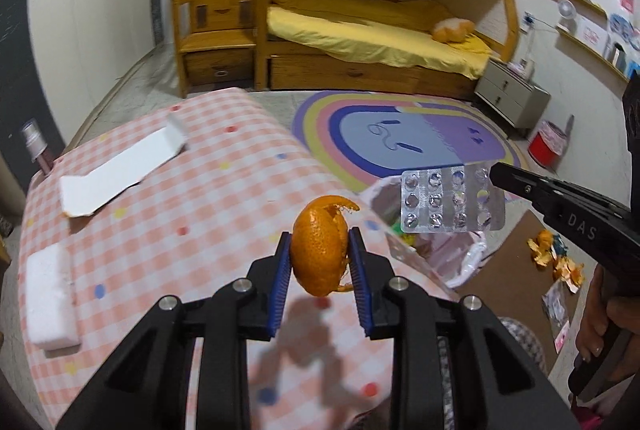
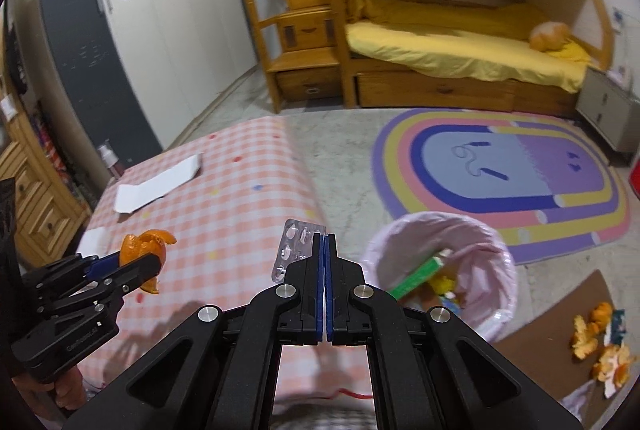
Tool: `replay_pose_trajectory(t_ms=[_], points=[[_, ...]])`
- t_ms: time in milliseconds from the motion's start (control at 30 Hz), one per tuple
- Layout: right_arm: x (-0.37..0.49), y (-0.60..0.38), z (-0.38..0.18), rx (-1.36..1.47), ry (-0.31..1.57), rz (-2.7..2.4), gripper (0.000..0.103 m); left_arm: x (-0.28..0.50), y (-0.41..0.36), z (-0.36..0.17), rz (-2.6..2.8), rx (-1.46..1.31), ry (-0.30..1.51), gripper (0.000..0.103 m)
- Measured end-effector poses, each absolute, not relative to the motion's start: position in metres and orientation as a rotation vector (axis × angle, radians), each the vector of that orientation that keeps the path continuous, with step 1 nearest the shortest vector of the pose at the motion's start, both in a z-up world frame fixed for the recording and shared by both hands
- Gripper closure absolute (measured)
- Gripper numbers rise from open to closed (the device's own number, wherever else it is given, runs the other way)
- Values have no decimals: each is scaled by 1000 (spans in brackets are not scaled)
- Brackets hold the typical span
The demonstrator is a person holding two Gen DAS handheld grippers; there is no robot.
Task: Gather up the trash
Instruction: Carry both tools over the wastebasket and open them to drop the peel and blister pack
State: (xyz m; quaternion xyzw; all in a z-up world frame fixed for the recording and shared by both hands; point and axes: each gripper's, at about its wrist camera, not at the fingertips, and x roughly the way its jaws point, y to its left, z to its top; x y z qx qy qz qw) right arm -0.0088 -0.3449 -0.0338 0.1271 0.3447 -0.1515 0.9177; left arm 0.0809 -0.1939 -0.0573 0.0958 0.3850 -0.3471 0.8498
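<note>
The right gripper (image 2: 324, 242), clamped on the blister pack (image 2: 297, 246), sits just left of the bin (image 2: 504, 250) at lower right, nearer it than the left gripper (image 1: 320, 250), which pinches the peel (image 1: 318, 250) over the table (image 1: 224, 181).

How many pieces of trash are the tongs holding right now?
2: a curled orange peel clamped in the left tongs, and a silver foil blister pack pinched by the right tongs.

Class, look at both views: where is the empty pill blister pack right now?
The blister pack is clamped in the right tool, held in the air past the table's right edge, beside the lined trash bin.
</note>
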Motion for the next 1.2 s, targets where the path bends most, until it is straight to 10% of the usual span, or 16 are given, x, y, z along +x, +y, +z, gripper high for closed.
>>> replay_pose_trajectory(t_ms=[400,533,900,1033,1200], points=[[-15,-428,-57,284,752,-500,98,72,-283,-62,-852,258,810,76],[-23,-445,-56,346,711,-494,69,69,-304,-63,-878,283,799,76],[-63,-463,-27,378,603,-533,69,64,-363,-73,-976,321,788,74],[-71,-464,-15,372,568,-546,66,62,-373,-61,-980,310,736,27],[-77,-455,-7,372,546,-522,65,65,-355,-50,-932,296,707,25]])
